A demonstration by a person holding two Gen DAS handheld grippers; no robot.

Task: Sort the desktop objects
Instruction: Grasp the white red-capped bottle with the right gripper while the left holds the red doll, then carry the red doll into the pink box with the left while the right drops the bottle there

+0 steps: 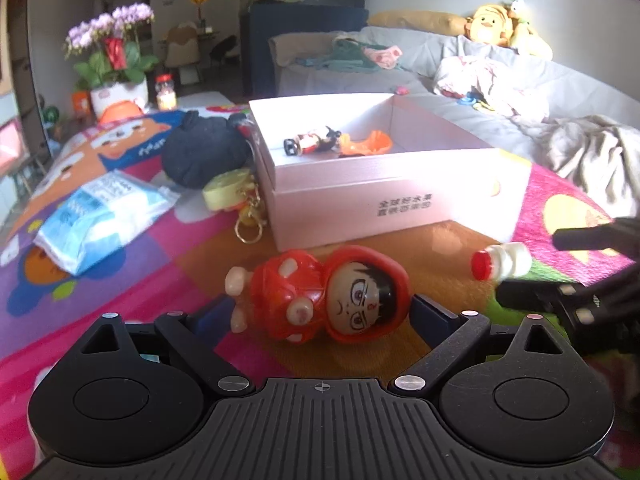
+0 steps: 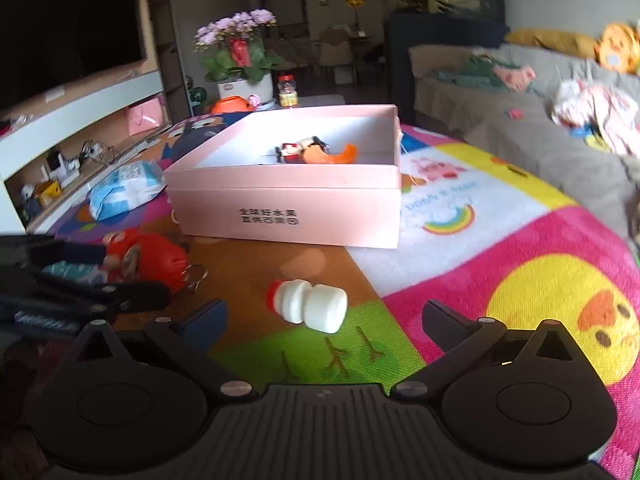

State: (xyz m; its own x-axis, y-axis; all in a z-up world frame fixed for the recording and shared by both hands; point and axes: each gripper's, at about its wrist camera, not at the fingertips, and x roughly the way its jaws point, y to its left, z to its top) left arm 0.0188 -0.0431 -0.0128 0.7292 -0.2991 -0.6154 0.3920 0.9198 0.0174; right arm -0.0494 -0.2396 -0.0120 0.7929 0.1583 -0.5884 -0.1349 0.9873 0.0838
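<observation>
My left tongs stand wide apart around the red doll, lying near on the mat, not yet pinched. My right tongs gape around the white bottle. Either rounded toy could squirt sideways from an off-centre squeeze, short of the pink box beyond.

A colourful cartoon-printed play mat carries everything, its panels pink, green, orange, purple and white. On it sit an open pink box, a red hooded doll lying on its back just in front of the box, and a small white bottle with a red cap lying on its side near the doll. Left of the box lie a blue-and-white plastic packet, a black pouch and a yellow keyring charm touching the box's corner.
</observation>
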